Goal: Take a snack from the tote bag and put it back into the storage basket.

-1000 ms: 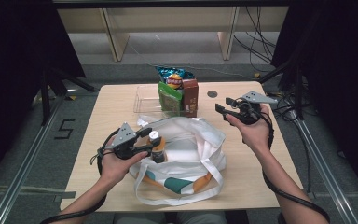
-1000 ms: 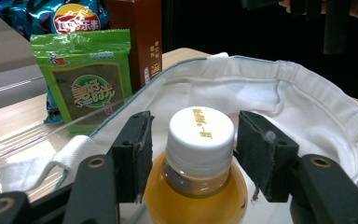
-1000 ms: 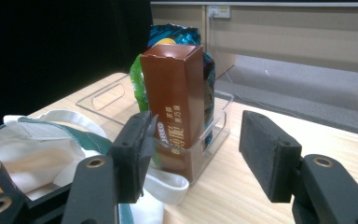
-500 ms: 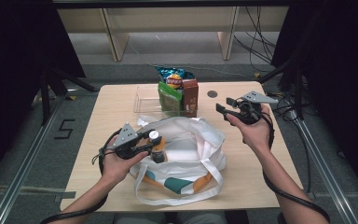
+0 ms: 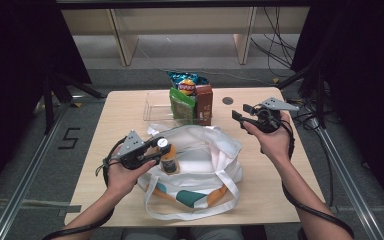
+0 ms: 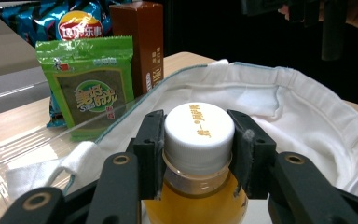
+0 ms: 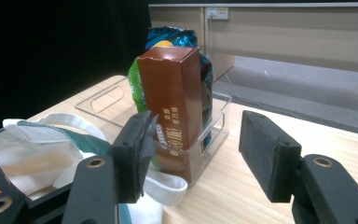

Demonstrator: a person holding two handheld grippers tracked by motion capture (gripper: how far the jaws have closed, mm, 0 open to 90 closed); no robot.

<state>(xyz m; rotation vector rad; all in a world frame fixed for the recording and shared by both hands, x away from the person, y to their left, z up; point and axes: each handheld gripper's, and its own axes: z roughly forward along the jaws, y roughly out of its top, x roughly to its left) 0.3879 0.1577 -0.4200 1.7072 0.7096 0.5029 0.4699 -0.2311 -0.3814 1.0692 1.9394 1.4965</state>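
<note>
A bottle of orange drink [image 5: 169, 161] with a white cap [image 6: 199, 135] stands upright in the mouth of a white cloth bag [image 5: 205, 155] on the table. My left gripper [image 5: 161, 148] has just been closing, and its pads [image 6: 150, 149] now press the cap from both sides. My right gripper [image 5: 241, 112] hangs above the table to the right of the bag, open, with nothing between its jaws. In the right gripper view a brown carton [image 7: 177, 102] stands beyond its open jaws.
A clear plastic tray [image 5: 155, 107] at the back of the table holds a green snack packet [image 5: 181, 106], a blue crisp bag [image 5: 186, 82] and the brown carton [image 5: 204, 104]. A small dark disc [image 5: 227, 100] lies to the right of the tray. The bag's straps trail toward the front edge.
The left jaws have drawn in onto the bottle's cap. Both hands have stayed where they were, and the right jaws stand as wide as before.
</note>
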